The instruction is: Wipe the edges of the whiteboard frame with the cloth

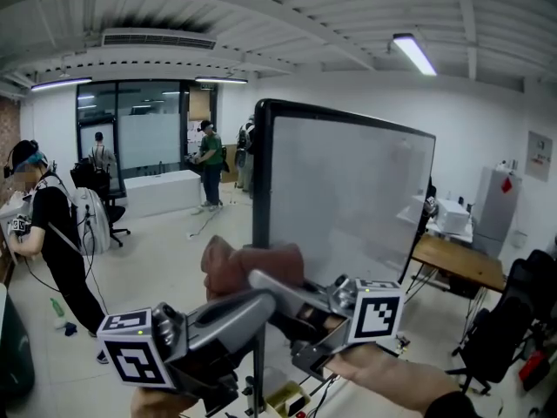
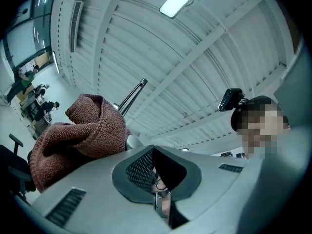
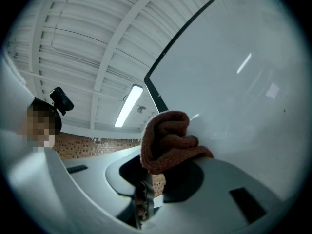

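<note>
Head view: the whiteboard [image 1: 348,198] stands upright on its stand, its black frame [image 1: 259,190] running down the left side and across the top. Both grippers are raised at the foot of that left upright. The right gripper [image 1: 257,279] reaches in from the right, its marker cube toward the camera, and the brown cloth [image 1: 252,264] is bunched at its tip, lying across the frame's left upright. The left gripper [image 1: 265,299] comes in from the lower left, with its tip just below the cloth. Right gripper view: the right gripper [image 3: 161,174] has its jaws closed on the cloth [image 3: 168,138], which bulges up out of them; the frame [image 3: 156,94] runs down to the top of the cloth, and the white board fills the space behind it. Contact with the frame looks likely but cannot be confirmed. Left gripper view: the left gripper [image 2: 153,150] has its jaws together with nothing between them, and the cloth [image 2: 78,135] sits beside its left jaw, outside the grip. Background: a person [image 1: 52,225] stands at far left, and a wooden desk [image 1: 457,259] sits right of the board.
</note>
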### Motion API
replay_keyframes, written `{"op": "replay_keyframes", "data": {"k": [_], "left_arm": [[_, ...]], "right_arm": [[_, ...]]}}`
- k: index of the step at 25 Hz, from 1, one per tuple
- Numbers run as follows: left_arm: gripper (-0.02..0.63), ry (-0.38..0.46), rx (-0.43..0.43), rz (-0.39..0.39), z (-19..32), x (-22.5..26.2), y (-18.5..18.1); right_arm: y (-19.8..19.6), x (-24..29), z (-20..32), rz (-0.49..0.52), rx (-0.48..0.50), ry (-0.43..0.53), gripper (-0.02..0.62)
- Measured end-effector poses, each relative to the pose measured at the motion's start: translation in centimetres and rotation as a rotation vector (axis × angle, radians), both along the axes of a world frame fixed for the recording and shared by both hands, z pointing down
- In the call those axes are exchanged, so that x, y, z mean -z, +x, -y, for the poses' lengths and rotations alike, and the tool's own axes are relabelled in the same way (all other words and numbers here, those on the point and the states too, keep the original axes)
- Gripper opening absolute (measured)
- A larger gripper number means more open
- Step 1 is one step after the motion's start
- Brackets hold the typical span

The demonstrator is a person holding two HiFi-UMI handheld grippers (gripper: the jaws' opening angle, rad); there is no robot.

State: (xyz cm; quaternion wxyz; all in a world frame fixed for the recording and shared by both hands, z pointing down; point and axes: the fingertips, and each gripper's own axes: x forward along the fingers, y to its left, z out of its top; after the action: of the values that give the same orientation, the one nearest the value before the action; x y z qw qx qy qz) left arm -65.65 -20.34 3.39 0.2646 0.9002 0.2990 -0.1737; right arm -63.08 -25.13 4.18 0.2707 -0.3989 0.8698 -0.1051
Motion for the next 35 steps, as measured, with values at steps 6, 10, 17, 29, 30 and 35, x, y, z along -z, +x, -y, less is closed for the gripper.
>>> {"op": "replay_keyframes", "data": {"k": [6,10,17,29,30,35], "left_arm": [[-0.003,0.019,-0.001,-0.017,-0.3,2.0,-0.1],[-0.003,0.044,0.004,-0.025,-0.7,3.3,0.0],[-0.003,0.026,-0.009,-0.033,-0.2,4.4,-0.1],[-0.003,0.023,-0.005,-0.059,0.1,6.3,-0.1],[-0.003,0.028,-0.001,-0.063,0.1,6.5,-0.1],[-0.003,0.062,0.013,-0.075,0.6,7.2,-0.5]], "right_arm": [[-0.2,2.2,-0.1,-0.073,-0.039,0.037,0.078],[-0.1,3.2,-0.2,-0.092,-0.055,0.044,0.078],[-0.1,4.5,-0.1,-0.111,-0.079,0.05,0.077],[0.1,6.4,0.0,-0.153,-0.125,0.062,0.078],[0.1,6.6,0.0,-0.157,-0.13,0.063,0.078],[-0.2,7.3,0.2,-0.172,-0.15,0.065,0.078]]}}
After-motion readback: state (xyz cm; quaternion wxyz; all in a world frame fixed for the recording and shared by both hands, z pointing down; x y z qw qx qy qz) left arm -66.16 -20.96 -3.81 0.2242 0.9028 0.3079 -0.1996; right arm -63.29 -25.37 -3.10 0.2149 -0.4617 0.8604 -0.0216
